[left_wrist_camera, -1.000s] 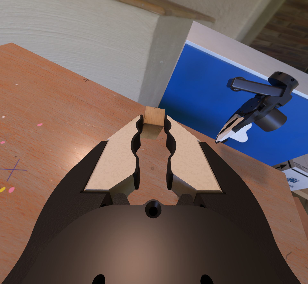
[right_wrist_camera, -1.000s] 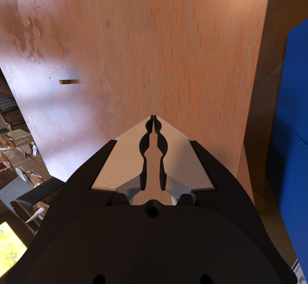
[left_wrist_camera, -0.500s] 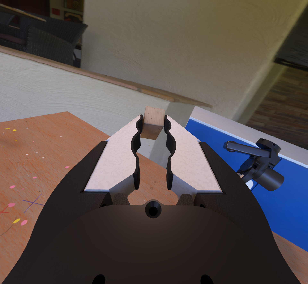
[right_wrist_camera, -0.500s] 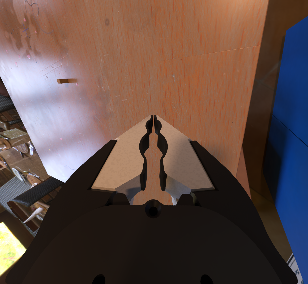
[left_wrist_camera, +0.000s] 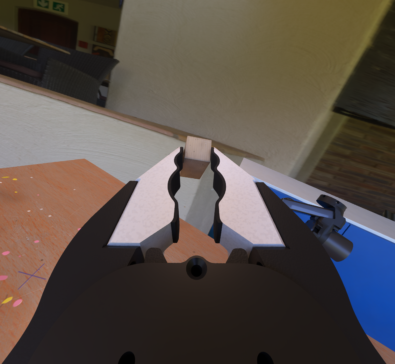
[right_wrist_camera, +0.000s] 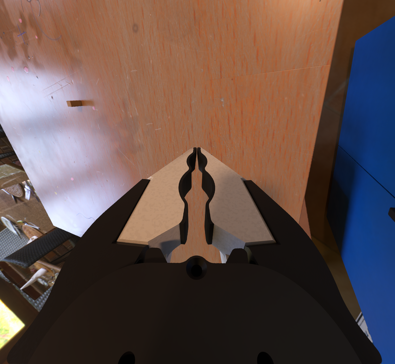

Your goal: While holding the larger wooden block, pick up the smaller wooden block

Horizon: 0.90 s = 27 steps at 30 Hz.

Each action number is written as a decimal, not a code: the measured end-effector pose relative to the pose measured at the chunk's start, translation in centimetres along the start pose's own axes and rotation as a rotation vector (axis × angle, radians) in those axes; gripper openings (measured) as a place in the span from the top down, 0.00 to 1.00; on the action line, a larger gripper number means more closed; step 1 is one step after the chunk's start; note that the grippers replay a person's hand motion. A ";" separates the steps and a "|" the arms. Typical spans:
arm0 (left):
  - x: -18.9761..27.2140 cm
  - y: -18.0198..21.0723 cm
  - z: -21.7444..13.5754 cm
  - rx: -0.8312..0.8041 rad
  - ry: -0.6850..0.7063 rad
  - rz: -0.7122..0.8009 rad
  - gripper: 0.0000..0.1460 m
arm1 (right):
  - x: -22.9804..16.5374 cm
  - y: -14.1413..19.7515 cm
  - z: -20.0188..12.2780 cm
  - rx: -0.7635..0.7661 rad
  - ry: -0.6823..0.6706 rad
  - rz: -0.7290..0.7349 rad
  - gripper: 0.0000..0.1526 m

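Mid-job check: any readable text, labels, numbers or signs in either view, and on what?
Green signs: pictograms only, no words.
Red plate: too small to read.
White box at the frame edge: print cut off, unreadable.
Held block: no marking.

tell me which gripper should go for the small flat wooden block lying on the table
Right. The right gripper is shut on nothing and faces the orange wooden table where the small flat wooden block lies, while the left gripper is clamped on the larger pale wooden block.
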<state>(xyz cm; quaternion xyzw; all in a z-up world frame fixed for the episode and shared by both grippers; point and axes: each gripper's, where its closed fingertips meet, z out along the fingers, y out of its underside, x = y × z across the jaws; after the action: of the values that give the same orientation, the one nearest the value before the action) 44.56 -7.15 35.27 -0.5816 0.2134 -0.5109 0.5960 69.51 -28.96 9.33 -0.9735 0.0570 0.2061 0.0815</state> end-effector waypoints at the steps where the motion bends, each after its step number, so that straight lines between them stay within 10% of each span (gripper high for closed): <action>1: 0.0 0.0 0.0 0.001 0.001 -0.002 0.83 | -0.1 0.0 0.0 -0.006 0.002 -0.002 1.00; 27: -0.1 -0.3 -0.3 0.007 0.005 -0.009 0.83 | -0.4 -0.5 0.4 -0.036 0.013 -0.039 1.00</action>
<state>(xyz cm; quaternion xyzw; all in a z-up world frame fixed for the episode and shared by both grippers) 44.17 -7.17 35.39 -0.5794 0.2103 -0.5157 0.5950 69.11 -28.37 9.20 -0.9770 0.0350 0.1990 0.0676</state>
